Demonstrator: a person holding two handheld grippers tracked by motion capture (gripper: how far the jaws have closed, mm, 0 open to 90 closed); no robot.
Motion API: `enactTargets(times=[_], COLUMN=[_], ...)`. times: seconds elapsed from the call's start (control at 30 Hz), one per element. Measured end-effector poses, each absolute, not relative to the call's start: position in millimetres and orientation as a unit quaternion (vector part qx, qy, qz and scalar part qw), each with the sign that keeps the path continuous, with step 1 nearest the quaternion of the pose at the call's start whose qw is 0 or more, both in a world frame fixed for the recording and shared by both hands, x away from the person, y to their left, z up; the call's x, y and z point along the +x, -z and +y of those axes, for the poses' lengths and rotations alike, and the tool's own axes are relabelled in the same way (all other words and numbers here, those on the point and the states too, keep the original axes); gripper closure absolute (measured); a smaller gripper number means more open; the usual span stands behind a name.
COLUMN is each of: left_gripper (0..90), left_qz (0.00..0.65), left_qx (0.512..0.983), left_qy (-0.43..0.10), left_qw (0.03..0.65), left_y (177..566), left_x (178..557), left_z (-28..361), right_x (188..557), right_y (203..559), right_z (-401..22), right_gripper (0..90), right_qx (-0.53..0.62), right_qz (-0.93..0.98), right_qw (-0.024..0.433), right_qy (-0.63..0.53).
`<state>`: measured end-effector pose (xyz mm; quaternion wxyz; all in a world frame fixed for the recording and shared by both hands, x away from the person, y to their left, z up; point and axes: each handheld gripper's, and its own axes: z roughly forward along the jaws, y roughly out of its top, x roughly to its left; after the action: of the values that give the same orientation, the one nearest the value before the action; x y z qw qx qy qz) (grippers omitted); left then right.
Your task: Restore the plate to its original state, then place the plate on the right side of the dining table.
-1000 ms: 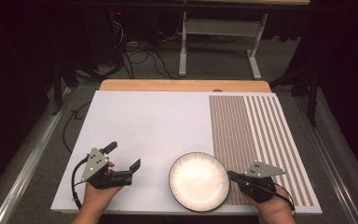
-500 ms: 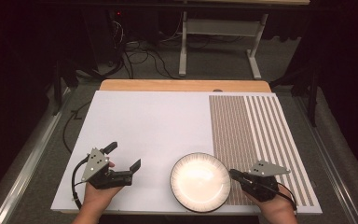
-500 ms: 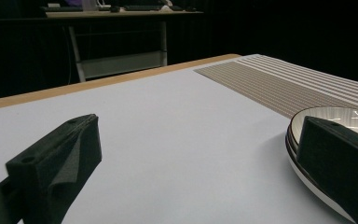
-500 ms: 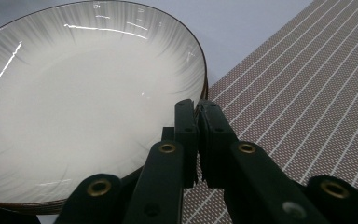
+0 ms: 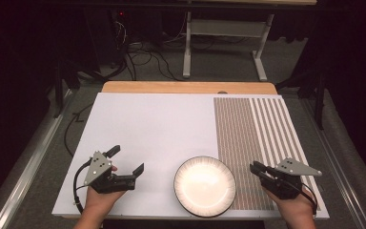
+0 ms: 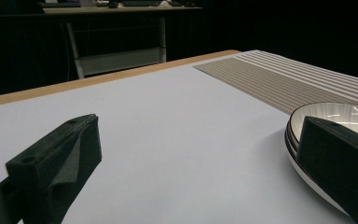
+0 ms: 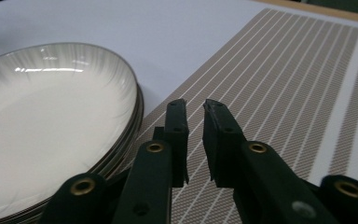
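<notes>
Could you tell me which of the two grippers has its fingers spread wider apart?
The left gripper: its fingers stand far apart, while the right gripper's leave a narrow gap.

Both grippers, the left gripper (image 5: pixel 126 162) and the right gripper (image 5: pixel 258 168), are matte black with blocky jaws. Each carries a grey three-cornered plate and a trailing black cable. Brass-coloured rivets stud the right one's arms.
</notes>
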<state>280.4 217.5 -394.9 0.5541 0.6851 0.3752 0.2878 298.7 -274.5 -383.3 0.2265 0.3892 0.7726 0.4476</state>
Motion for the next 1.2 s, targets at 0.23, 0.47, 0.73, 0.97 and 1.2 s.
enactTargets(times=[0.23, 0.47, 0.73, 0.97, 1.2], left_gripper=[1.5, 6.2, 0.1, 0.0, 0.0], left_qz=[0.372, 0.357, 0.366, 0.365, 0.364], left_qx=[0.698, 0.7, 0.697, 0.709, 0.709], left_qy=[-0.289, -0.297, -0.297, -0.29, -0.283], left_qw=[0.54, 0.542, 0.54, 0.529, 0.533], left_y=[392.8, 391.5, 389.8, 390.4, 389.6], left_x=[279.9, 277.2, 277.2, 278.5, 276.9], left_z=[214.2, 213.0, 210.9, 208.6, 208.4], right_x=[301.5, 303.7, 302.6, 301.7, 298.1], right_y=[380.5, 378.6, 377.4, 375.7, 375.5], right_z=[-287.6, -289.0, -288.8, -287.2, -279.1], right_gripper=[32.1, 0.5, 0.5, 4.2, 20.5], right_qx=[0.394, 0.397, 0.393, 0.386, 0.371], right_qz=[0.735, 0.719, 0.718, 0.722, 0.738], right_qw=[0.267, 0.287, 0.286, 0.272, 0.268], right_qy=[-0.483, -0.493, -0.499, -0.505, -0.495])
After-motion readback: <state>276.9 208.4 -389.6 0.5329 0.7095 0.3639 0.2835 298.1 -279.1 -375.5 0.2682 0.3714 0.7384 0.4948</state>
